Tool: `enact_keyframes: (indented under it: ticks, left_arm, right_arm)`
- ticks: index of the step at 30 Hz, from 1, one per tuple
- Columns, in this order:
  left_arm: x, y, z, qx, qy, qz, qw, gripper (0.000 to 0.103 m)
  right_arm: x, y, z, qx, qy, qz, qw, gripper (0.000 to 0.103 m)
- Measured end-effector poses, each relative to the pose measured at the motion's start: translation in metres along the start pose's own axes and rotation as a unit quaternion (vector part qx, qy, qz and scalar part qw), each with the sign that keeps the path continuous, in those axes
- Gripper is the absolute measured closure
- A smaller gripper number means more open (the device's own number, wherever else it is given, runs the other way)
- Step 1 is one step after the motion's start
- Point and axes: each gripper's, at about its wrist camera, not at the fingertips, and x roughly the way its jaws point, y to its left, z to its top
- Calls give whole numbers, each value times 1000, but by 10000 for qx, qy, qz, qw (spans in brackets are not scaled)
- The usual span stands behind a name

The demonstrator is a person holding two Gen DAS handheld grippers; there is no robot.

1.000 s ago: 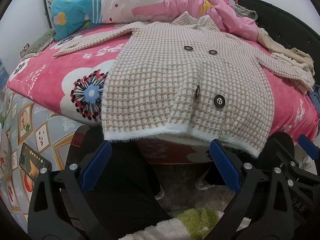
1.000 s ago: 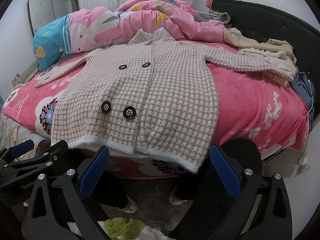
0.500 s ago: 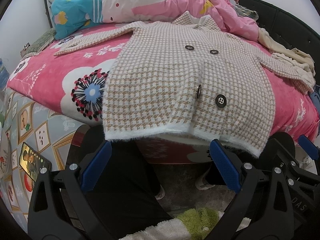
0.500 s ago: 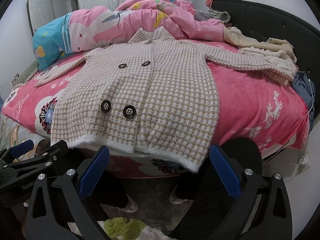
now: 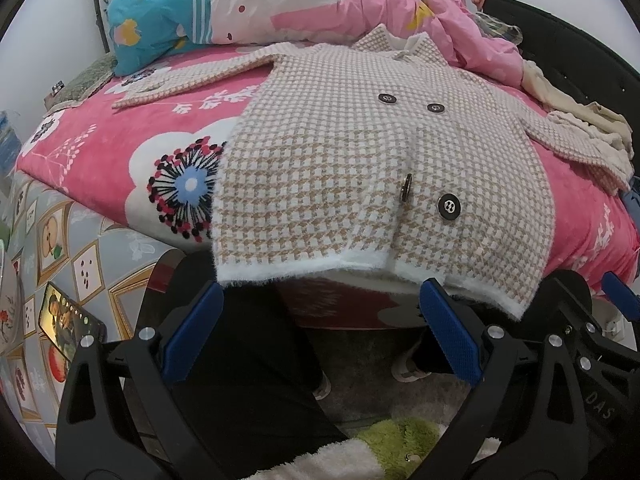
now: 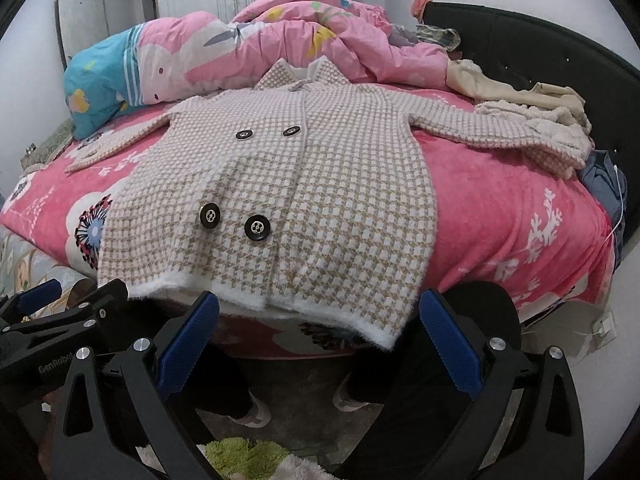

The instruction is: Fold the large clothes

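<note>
A beige-and-white houndstooth coat (image 5: 360, 160) (image 6: 288, 192) lies face up on the pink bed, sleeves spread to both sides, with black buttons (image 5: 449, 208) down its front. Its fuzzy white hem (image 5: 304, 270) hangs over the near bed edge. My left gripper (image 5: 320, 328) is open, held just below and in front of the hem, touching nothing. My right gripper (image 6: 316, 332) is open too, below the hem's right part. Each gripper's black frame shows at the other view's edge.
A pink floral blanket (image 6: 500, 208) covers the bed. A rumpled pink quilt (image 6: 280, 52) and blue pillow (image 5: 152, 36) lie behind the coat; cream clothes (image 6: 532, 116) sit at the right by the black headboard (image 6: 560, 52). A person's dark trousers and shoes (image 5: 404, 368) stand below. A phone (image 5: 68, 324) lies at left.
Both views have crept slightly closer to the coat's hem; the coat and both grippers' jaws are unchanged.
</note>
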Motion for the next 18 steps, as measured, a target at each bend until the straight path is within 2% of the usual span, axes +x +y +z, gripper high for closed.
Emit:
enact_keyframes:
  ticks: [18]
  left_arm:
    - [1, 1, 8, -15, -1, 45, 10000, 8]
  right_arm:
    - [0, 3, 7, -39, -34, -39, 10000, 5]
